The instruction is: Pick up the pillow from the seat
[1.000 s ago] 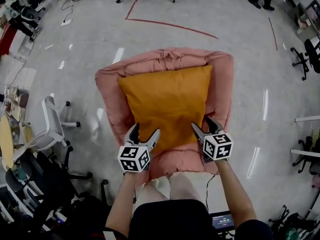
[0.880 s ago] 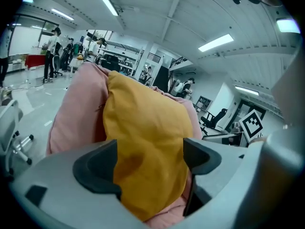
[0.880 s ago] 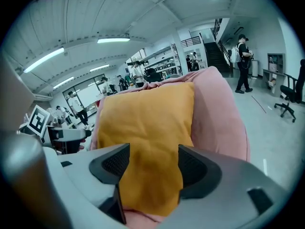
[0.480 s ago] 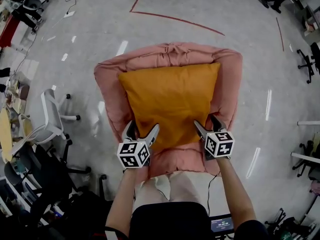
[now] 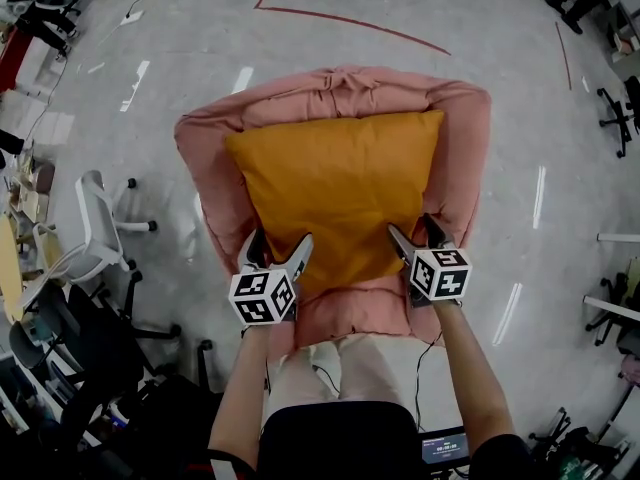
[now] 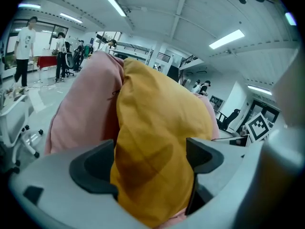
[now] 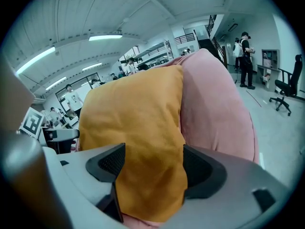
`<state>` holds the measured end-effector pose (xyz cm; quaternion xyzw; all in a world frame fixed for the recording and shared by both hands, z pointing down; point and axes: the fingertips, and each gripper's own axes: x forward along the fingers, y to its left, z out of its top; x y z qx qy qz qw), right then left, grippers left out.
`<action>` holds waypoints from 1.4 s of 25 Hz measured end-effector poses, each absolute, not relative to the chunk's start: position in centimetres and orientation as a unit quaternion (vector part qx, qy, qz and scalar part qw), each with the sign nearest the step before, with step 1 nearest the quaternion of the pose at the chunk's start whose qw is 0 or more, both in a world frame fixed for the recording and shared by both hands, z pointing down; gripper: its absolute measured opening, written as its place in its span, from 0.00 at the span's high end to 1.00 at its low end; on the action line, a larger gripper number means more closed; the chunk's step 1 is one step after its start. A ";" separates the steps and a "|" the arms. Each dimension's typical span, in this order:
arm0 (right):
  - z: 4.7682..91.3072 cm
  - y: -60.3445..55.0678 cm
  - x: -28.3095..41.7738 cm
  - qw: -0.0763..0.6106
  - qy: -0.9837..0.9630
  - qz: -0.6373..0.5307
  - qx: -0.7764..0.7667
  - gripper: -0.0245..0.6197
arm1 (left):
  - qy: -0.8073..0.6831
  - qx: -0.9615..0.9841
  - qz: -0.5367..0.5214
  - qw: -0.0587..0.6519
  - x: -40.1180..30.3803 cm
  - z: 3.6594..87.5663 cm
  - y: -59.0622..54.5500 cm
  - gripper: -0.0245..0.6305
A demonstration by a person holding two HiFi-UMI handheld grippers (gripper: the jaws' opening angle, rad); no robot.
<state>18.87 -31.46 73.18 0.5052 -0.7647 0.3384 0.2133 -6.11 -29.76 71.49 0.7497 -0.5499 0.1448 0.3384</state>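
Orange pillow (image 5: 335,193) lay flat on the pink seat (image 5: 460,158), top edge against the backrest, near edge toward the person. Left hand-held gripper (image 5: 278,243) sat at the pillow's near-left corner, jaws spread wide with that corner filling the gap between them, not pinched. Right hand-held gripper (image 5: 412,228) was the same at the near-right corner: jaws wide, orange fabric between them, pink seat just beside.

A plump orange pillow (image 5: 335,193) rests in the pink cushioned seat (image 5: 466,163).
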 end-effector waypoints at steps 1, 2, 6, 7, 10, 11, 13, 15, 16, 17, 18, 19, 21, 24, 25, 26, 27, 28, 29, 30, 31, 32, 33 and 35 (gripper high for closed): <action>73.3 -31.6 19.0 0.214 -0.764 0.338 0.505 0.40 | -0.549 0.750 0.147 0.339 -6.1 71.7 -29.9 0.26; 73.5 -31.8 19.0 0.216 -0.764 0.338 0.505 0.40 | -0.548 0.750 0.149 0.340 -6.1 71.9 -30.0 0.25; 74.2 -32.4 18.8 0.220 -0.765 0.339 0.501 0.40 | -0.547 0.748 0.152 0.344 -6.3 72.4 -30.5 0.26; 74.4 -32.6 18.8 0.221 -0.765 0.339 0.501 0.40 | -0.547 0.748 0.154 0.344 -6.3 72.6 -30.6 0.26; 74.8 -33.1 18.8 0.222 -0.765 0.339 0.501 0.40 | -0.544 0.749 0.165 0.341 -6.2 73.3 -30.9 0.26; 75.0 -33.3 18.8 0.223 -0.766 0.338 0.500 0.40 | -0.543 0.749 0.168 0.340 -6.2 73.6 -31.1 0.26; 75.2 -33.6 18.8 0.227 -0.767 0.335 0.498 0.40 | -0.544 0.747 0.173 0.340 -6.1 73.9 -31.4 0.25; 75.5 -33.9 19.0 0.231 -0.767 0.335 0.497 0.38 | -0.545 0.746 0.177 0.340 -6.1 74.2 -31.6 0.25; 75.7 -34.1 19.1 0.231 -0.767 0.336 0.495 0.36 | -0.545 0.746 0.178 0.339 -6.1 74.3 -31.8 0.25; 75.9 -34.2 19.1 0.232 -0.767 0.337 0.494 0.36 | -0.545 0.746 0.180 0.338 -6.1 74.4 -32.0 0.25; 76.0 -34.4 19.1 0.232 -0.768 0.339 0.492 0.34 | -0.545 0.746 0.182 0.337 -6.2 74.5 -32.2 0.25; 76.2 -34.6 19.1 0.232 -0.769 0.340 0.489 0.34 | -0.544 0.746 0.183 0.336 -6.3 74.6 -32.3 0.25; 76.3 -34.9 19.0 0.233 -0.771 0.341 0.484 0.32 | -0.543 0.747 0.186 0.335 -6.4 74.7 -32.5 0.25; 76.7 -35.2 19.0 0.236 -0.775 0.341 0.478 0.30 | -0.542 0.747 0.191 0.334 -6.4 75.0 -32.9 0.24; 76.9 -35.4 19.0 0.236 -0.776 0.341 0.475 0.30 | -0.541 0.748 0.193 0.333 -6.4 75.1 -33.0 0.24; 77.0 -35.5 18.9 0.237 -0.777 0.341 0.473 0.30 | -0.540 0.748 0.196 0.331 -6.3 75.2 -33.2 0.24; 77.1 -35.7 18.9 0.237 -0.779 0.342 0.470 0.30 | -0.540 0.749 0.198 0.330 -6.3 75.3 -33.3 0.24; 77.2 -35.7 18.8 0.237 -0.780 0.343 0.466 0.30 | -0.539 0.749 0.200 0.329 -6.3 75.3 -33.4 0.24; 77.3 -35.8 18.7 0.236 -0.782 0.345 0.463 0.30 | -0.537 0.750 0.202 0.327 -6.3 75.3 -33.4 0.24; 77.3 -35.8 18.7 0.234 -0.783 0.346 0.461 0.30 | -0.536 0.752 0.203 0.326 -6.3 75.3 -33.5 0.24; 77.3 -35.8 18.6 0.234 -0.784 0.345 0.459 0.30 | -0.535 0.753 0.205 0.324 -6.3 75.3 -33.5 0.24; 77.2 -35.8 18.6 0.234 -0.786 0.344 0.458 0.30 | -0.533 0.755 0.206 0.322 -6.2 75.3 -33.6 0.24; 77.3 -35.9 18.6 0.235 -0.787 0.342 0.457 0.30 | -0.531 0.756 0.206 0.322 -6.1 75.3 -33.6 0.24; 77.3 -35.8 18.5 0.237 -0.788 0.341 0.454 0.30 | -0.526 0.758 0.206 0.326 -5.9 75.4 -33.6 0.24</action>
